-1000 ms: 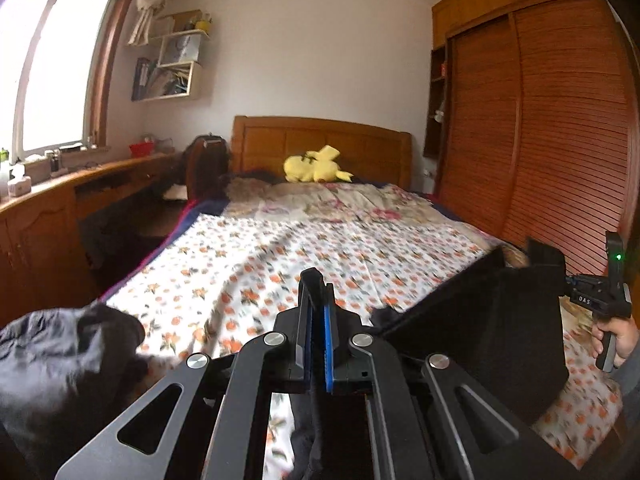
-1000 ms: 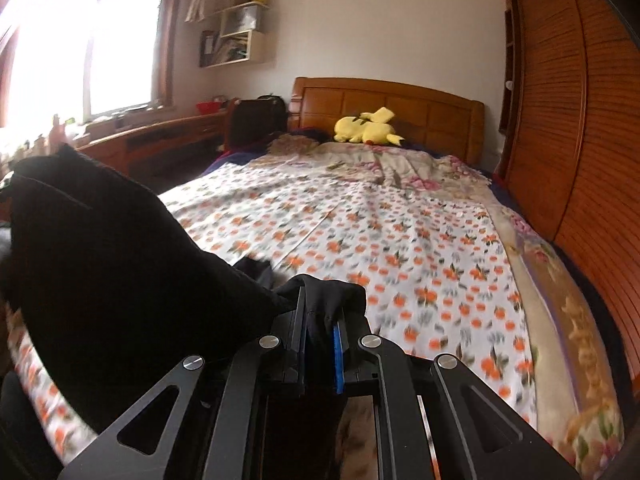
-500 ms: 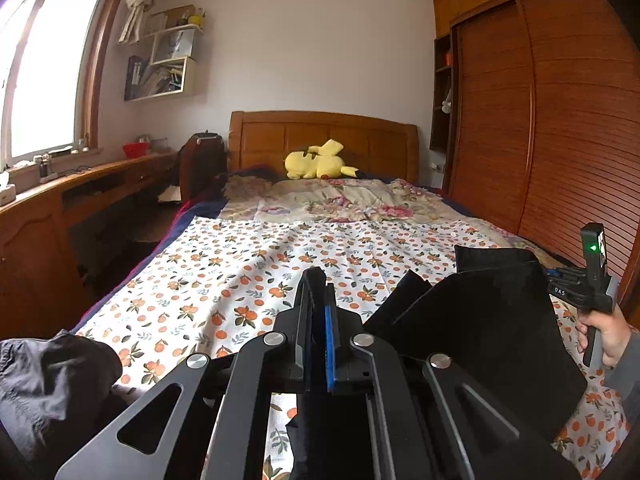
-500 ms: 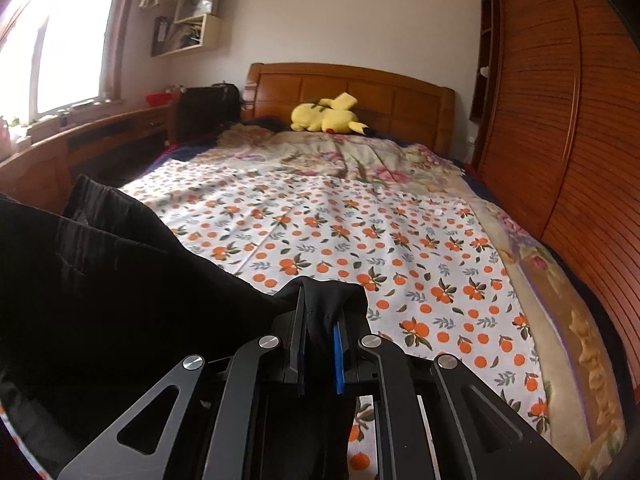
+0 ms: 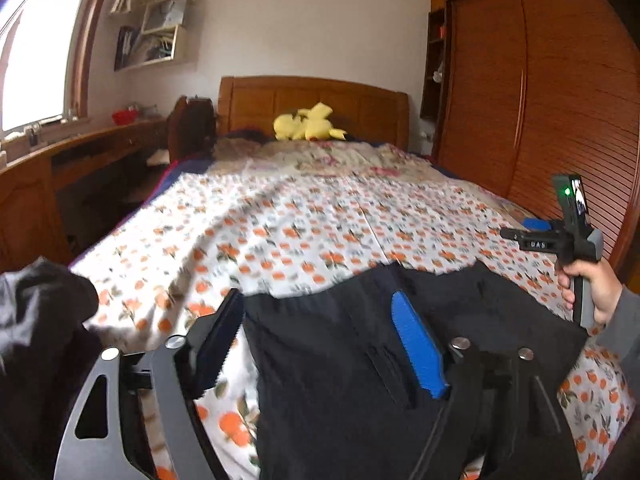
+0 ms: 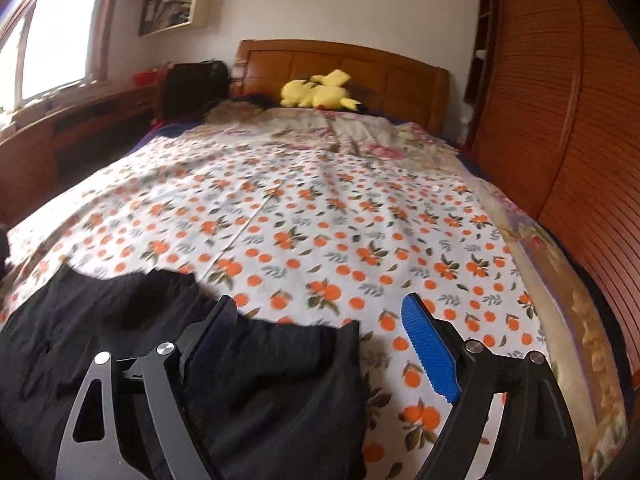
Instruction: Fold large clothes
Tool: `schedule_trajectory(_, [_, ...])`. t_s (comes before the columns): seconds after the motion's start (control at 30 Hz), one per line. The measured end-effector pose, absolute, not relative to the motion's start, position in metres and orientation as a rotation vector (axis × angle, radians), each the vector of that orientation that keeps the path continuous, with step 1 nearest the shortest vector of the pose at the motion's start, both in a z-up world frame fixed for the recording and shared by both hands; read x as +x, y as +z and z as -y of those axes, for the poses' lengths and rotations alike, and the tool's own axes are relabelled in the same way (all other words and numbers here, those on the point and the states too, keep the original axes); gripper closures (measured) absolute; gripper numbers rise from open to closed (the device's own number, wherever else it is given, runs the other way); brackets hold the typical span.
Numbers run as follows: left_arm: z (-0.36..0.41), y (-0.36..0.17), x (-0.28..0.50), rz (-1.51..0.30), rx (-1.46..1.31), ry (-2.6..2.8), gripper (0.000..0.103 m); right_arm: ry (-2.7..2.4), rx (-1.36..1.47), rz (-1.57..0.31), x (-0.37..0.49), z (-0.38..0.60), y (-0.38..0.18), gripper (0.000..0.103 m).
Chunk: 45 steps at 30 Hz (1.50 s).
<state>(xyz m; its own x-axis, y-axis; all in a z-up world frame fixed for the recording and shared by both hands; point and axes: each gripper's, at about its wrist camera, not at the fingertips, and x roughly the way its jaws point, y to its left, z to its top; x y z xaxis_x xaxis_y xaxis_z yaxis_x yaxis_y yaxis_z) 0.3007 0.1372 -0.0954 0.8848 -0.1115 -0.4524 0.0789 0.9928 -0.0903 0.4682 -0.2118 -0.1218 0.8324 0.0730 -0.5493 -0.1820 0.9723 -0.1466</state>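
Garment [image 5: 360, 360] spread across near end of bed [image 5: 320, 216], under both tools. Plush toy [image 5: 308, 126] at far end, before headboard [image 5: 312, 100]. Desk [image 5: 80, 152] left of bed, wardrobe [image 5: 540, 100] right.

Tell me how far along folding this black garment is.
Done: the black garment lies laid down on the orange-print bedspread. In hand: nothing; the left gripper and right gripper have just opened and released it. Left: any further folds and the dark heap beside it.
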Motion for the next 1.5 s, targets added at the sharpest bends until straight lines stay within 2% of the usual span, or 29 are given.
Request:
schedule_trajectory(0.17, [-0.126,-0.117,0.287,-0.511,-0.069,-0.120,0.014,0.221,-0.230,-0.598,0.438,0.196,-0.126,0.023])
schedule_trajectory(0.23, [-0.122,-0.123,0.280,-0.518,-0.066,-0.120,0.006,0.253,-0.244,-0.609,0.425,0.188,-0.129,0.023])
schedule_trajectory(0.4, [-0.117,-0.136,0.269,-0.544,-0.077,-0.134,0.003,0.325,-0.265,-0.635,0.393,0.169,-0.139,0.024])
schedule_trajectory(0.5, [-0.115,-0.139,0.264,-0.553,-0.076,-0.144,0.003,0.362,-0.271,-0.653,0.377,0.160,-0.146,0.031])
schedule_trajectory(0.57, [-0.113,-0.142,0.260,-0.553,-0.074,-0.150,0.003,0.385,-0.270,-0.664,0.369,0.155,-0.150,0.040])
schedule_trajectory(0.67, [-0.112,-0.146,0.255,-0.553,-0.074,-0.157,0.003,0.419,-0.264,-0.686,0.355,0.149,-0.159,0.044])
schedule_trajectory(1.2, [-0.101,-0.170,0.234,-0.597,-0.052,-0.209,0.003,0.507,-0.272,-0.751,0.303,0.122,-0.185,0.050])
schedule_trajectory(1.5, [-0.101,-0.176,0.236,-0.617,-0.051,-0.212,0.003,0.473,-0.304,-0.842,0.305,0.112,-0.228,0.049])
